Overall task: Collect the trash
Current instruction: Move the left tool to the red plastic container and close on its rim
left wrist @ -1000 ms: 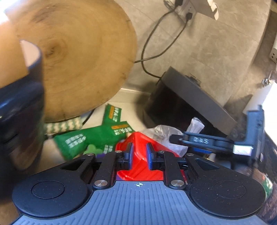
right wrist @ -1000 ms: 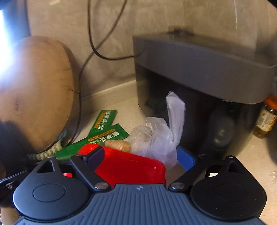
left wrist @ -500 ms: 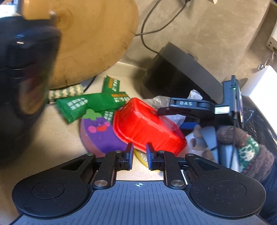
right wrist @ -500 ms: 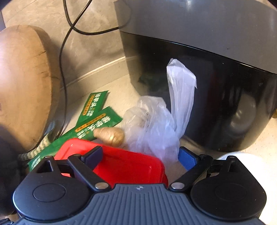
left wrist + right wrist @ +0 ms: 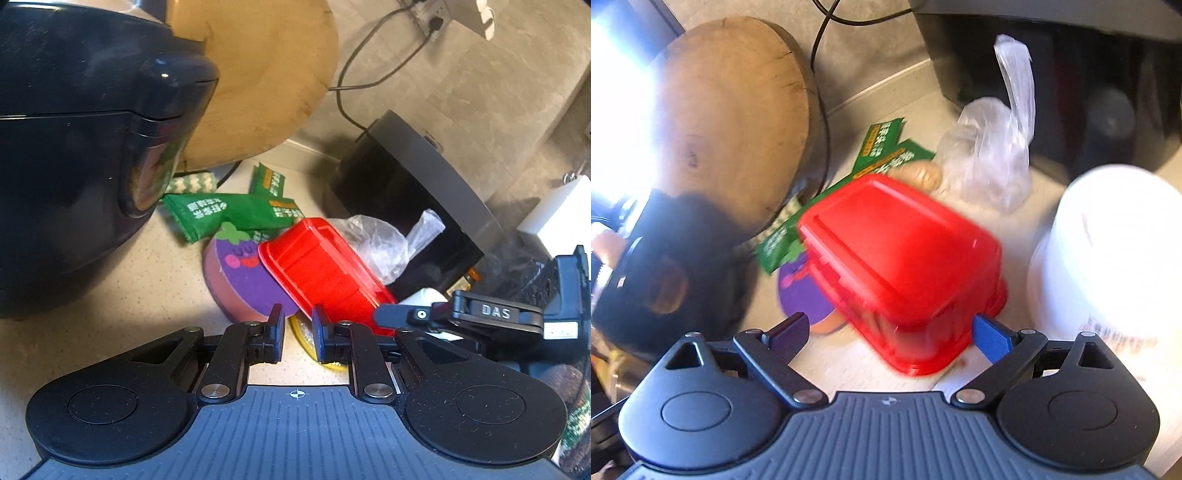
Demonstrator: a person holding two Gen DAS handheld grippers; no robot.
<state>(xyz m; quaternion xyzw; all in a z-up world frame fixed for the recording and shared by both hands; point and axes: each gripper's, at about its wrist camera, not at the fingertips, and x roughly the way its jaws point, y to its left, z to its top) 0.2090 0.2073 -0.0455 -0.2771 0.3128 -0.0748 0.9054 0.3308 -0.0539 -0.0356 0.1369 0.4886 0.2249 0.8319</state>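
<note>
The upturned red container (image 5: 905, 266) lies on the counter just ahead of the right gripper (image 5: 890, 334), jaws wide and empty, astride its near end; long axis runs far-left; the left gripper (image 5: 298, 325), narrow and empty, sits beside it.

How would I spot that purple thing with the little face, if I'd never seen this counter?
Start at the big round wooden board leaning on the wall. On the counter in front of it lie green packets, and just nearer is a round purple pad, partly under an upturned red tub. It alone has a cartoon eggplant face with a green leafy top.
</note>
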